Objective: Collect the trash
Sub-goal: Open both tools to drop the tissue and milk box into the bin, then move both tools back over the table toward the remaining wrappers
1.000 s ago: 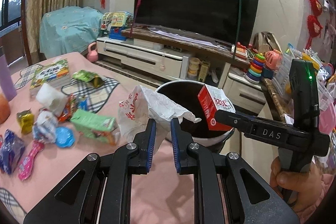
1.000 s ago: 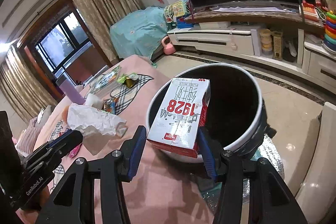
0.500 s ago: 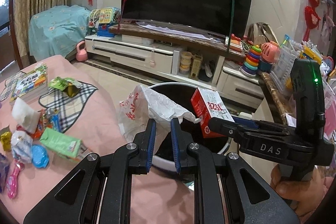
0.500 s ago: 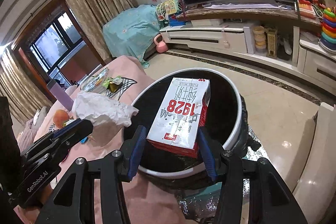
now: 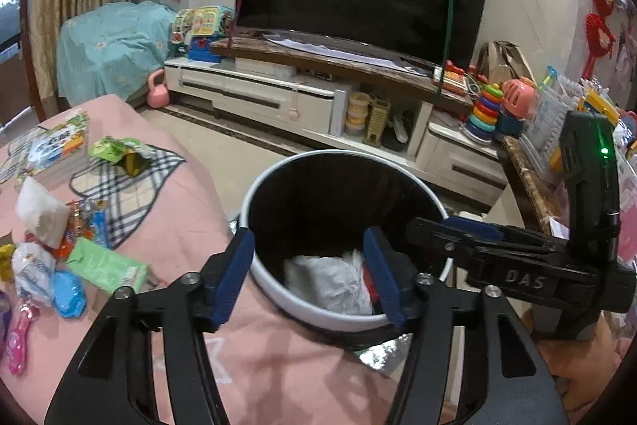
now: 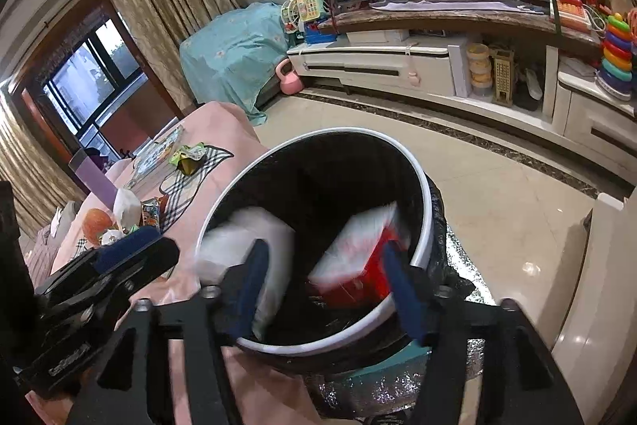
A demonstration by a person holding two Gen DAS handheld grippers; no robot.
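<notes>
1. I hold both grippers over the black bin (image 5: pixel 342 194) at the edge of the pink-covered table (image 5: pixel 191 210). The left gripper (image 5: pixel 310 273) has just been opening, and its jaws stand apart with nothing between them.
2. The right gripper (image 6: pixel 322 285) has also just been opening. Its jaws are spread, and the red-and-white milk carton (image 6: pixel 358 257) shows blurred inside the bin, clear of the pads.
3. The crumpled white plastic bag (image 5: pixel 330 281) lies down inside the bin next to the carton, so both pieces look delivered.
4. To finish this drop cleanly, I judge it best to keep both jaws wide and lift straight up, well clear of the white rim, so no finger catches the liner.
5. More trash waits on the table: a green carton (image 5: pixel 107 261), a white packet (image 5: pixel 40 214) and bright wrappers near it. I would go for the nearest piece with the left gripper.
</notes>
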